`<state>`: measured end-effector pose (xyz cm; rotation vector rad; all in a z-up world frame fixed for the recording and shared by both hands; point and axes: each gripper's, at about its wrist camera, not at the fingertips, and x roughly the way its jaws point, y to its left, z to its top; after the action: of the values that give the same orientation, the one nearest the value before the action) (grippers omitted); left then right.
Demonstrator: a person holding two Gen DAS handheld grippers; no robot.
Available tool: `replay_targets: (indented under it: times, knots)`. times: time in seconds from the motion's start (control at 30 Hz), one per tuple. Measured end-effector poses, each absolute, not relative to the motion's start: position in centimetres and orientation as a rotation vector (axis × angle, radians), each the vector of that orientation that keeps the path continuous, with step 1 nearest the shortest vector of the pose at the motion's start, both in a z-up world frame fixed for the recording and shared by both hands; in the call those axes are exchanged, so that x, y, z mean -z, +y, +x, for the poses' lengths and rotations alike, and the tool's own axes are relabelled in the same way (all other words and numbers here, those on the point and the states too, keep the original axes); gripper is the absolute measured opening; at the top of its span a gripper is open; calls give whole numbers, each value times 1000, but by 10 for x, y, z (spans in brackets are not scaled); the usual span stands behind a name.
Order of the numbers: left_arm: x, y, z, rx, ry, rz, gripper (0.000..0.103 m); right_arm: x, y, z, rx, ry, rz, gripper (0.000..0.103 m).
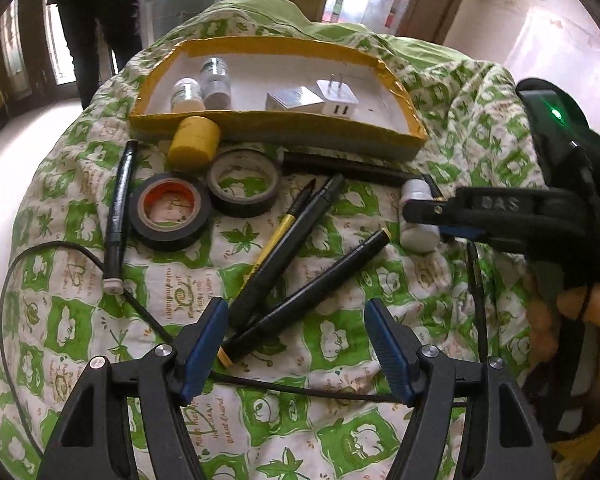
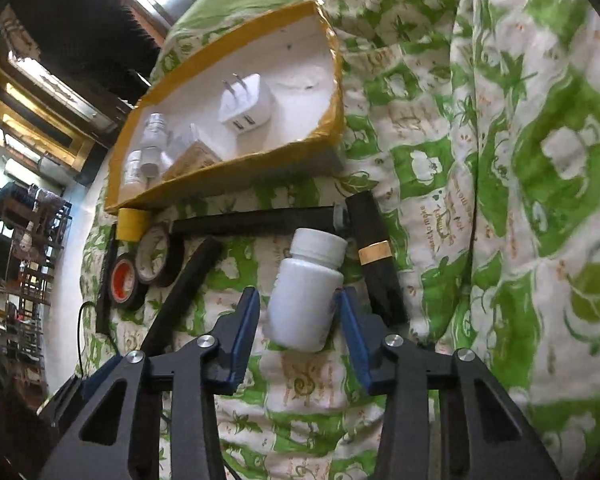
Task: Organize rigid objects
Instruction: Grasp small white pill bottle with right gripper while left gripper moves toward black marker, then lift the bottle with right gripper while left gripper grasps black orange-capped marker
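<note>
A white pill bottle (image 2: 306, 292) lies on the green-and-white cloth between the fingers of my right gripper (image 2: 298, 304); the jaws are spread around it with a gap on the left side. The same bottle (image 1: 418, 216) and the right gripper (image 1: 428, 210) show in the left wrist view at right. My left gripper (image 1: 296, 320) is open and empty above black markers (image 1: 304, 312). A yellow-rimmed box (image 1: 278, 130) at the back holds two small bottles (image 1: 216, 82), a white charger (image 1: 338, 98) and a small carton.
In front of the box lie a yellow tape roll (image 1: 194, 144), two black tape rolls (image 1: 170, 210), several pens and a long black stick (image 1: 340, 166). A black cable (image 1: 52, 248) loops at left. A dark tube with a gold band (image 2: 374, 256) lies right of the bottle.
</note>
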<state>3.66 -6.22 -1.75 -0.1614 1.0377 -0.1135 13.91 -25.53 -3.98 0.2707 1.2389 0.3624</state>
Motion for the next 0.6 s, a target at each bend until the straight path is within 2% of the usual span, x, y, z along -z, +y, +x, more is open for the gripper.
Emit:
replay_targets:
  times: [0.6]
  knots:
    - [21,-76,38,166,1070,-109,74,31,-246,114,-455,1267,233,38]
